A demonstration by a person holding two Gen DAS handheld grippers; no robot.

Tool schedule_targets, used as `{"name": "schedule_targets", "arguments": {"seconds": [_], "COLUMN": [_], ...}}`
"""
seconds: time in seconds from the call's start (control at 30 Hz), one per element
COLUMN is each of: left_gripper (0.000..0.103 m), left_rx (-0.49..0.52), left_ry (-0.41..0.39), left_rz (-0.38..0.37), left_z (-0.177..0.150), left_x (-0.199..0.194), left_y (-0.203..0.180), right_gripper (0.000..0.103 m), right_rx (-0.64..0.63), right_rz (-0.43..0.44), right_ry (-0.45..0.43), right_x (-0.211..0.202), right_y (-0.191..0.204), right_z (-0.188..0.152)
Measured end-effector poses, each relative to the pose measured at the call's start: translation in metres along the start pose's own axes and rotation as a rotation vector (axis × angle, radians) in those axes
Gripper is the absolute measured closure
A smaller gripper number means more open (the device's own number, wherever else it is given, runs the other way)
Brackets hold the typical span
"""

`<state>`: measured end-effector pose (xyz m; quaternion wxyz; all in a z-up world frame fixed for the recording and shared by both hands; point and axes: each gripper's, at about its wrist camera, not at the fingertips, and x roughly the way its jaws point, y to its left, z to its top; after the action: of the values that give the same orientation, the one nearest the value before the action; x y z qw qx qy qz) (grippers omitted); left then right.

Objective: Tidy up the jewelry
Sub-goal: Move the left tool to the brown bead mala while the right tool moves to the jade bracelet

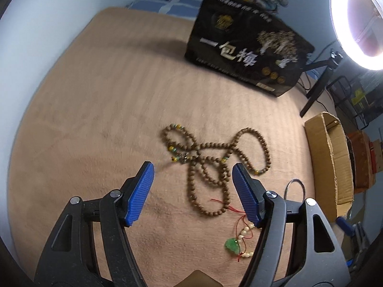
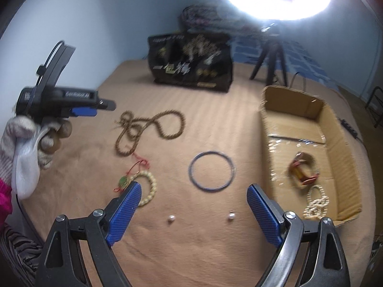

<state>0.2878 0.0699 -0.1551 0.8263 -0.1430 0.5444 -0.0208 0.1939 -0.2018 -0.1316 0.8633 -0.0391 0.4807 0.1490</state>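
Note:
A long brown bead necklace (image 1: 210,157) lies tangled on the tan cloth; it also shows in the right wrist view (image 2: 143,129). My left gripper (image 1: 192,169) is open and empty, hovering just above it, and shows in the right wrist view (image 2: 93,110) too. A cream bead bracelet with a green pendant (image 1: 233,244) (image 2: 146,186) lies nearer. A thin blue ring (image 2: 211,171) and two small pearls (image 2: 171,218) (image 2: 231,215) lie ahead of my open, empty right gripper (image 2: 194,191). The cardboard box (image 2: 340,119) holds a white bead piece (image 2: 316,205) and a brown-red bracelet (image 2: 304,169).
A black printed bag (image 2: 191,62) (image 1: 246,47) stands at the back. A ring light on a tripod (image 2: 273,55) stands behind the box. The cardboard box (image 1: 330,157) sits at the right edge of the cloth (image 1: 95,119).

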Motion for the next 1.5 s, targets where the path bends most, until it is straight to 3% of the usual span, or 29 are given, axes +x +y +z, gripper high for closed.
{"name": "schedule_targets", "arguments": {"seconds": [0.27,0.63,0.73,1.03,1.33,1.5], "left_gripper": [0.033,0.033,0.033,0.032,0.028,0.027], "left_rx": [-0.1,-0.09,-0.088,-0.087,-0.08,-0.019], "left_ry": [0.049,0.09,0.094,0.097,0.098,0.096], "left_rz": [0.001,-0.008,-0.01,-0.016,-0.039,-0.026], "left_z": [0.004,0.002,0.003,0.005,0.009,0.008], "left_x": [0.025,0.05,0.054,0.062,0.071,0.079], "left_y": [0.022,0.014,0.013,0.012,-0.005,-0.025], "right_gripper": [0.012,0.038,0.046,0.058,0.06,0.061], "right_rx": [-0.055,-0.042,-0.072,-0.187,-0.098,-0.052], "right_rz": [0.017,0.098,0.14,0.23,0.163,0.128], "right_ry": [0.08,0.135,0.136,0.143,0.172,0.193], "right_x": [0.035,0.06,0.062,0.068,0.075,0.078], "right_y": [0.027,0.035,0.045,0.08,0.059,0.044], "right_z": [-0.012,-0.017,-0.016,-0.013,-0.015,-0.011]}}
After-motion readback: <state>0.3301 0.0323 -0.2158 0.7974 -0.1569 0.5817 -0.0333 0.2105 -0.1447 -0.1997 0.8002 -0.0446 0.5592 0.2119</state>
